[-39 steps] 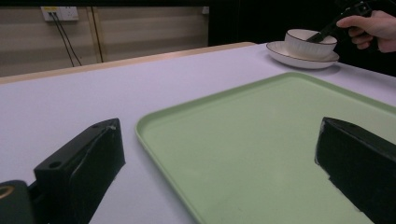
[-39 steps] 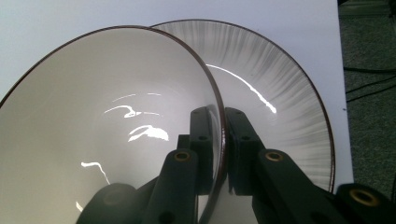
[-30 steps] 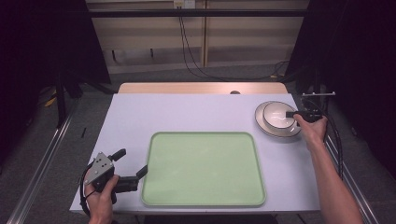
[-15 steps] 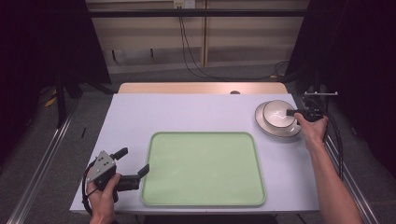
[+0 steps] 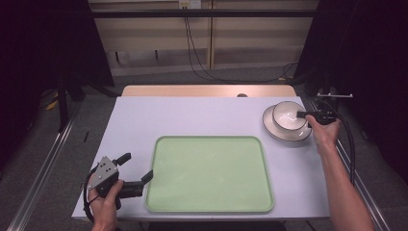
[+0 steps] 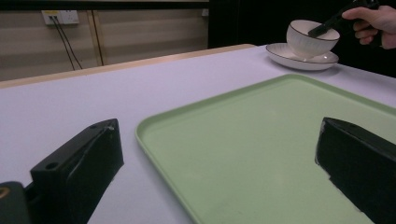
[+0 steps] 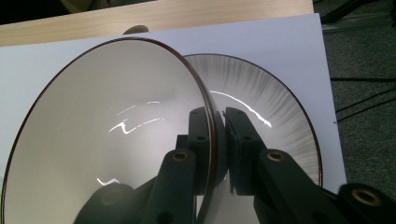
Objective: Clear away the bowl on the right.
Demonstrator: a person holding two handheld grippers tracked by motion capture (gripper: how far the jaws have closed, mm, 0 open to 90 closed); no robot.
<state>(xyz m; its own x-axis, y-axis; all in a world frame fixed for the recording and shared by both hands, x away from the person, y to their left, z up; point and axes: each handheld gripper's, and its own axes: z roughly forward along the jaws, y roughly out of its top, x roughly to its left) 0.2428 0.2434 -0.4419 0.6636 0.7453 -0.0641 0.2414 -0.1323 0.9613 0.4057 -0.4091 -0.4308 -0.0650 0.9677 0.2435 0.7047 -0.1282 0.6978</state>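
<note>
A white bowl (image 5: 287,115) with a dark rim is on a matching plate (image 5: 286,133) at the table's far right. My right gripper (image 5: 303,114) is shut on the bowl's right rim, one jaw inside and one outside. In the right gripper view the bowl (image 7: 107,140) tips away from the plate (image 7: 275,121), and the gripper (image 7: 218,140) pinches its edge. From the left gripper view the bowl (image 6: 310,39) looks slightly tilted on the plate (image 6: 299,59). My left gripper (image 5: 135,167) is open and empty at the near left, level with the green tray's (image 5: 210,173) left edge.
The pale green tray (image 6: 261,135) lies bare in the middle of the white table (image 5: 192,115). A wooden strip (image 5: 207,90) runs along the far edge. Cables hang behind the table, and metal rails run along the floor on both sides.
Hardly anything: my left hand has slid a touch toward the near edge. The right gripper stays on the bowl's rim.
</note>
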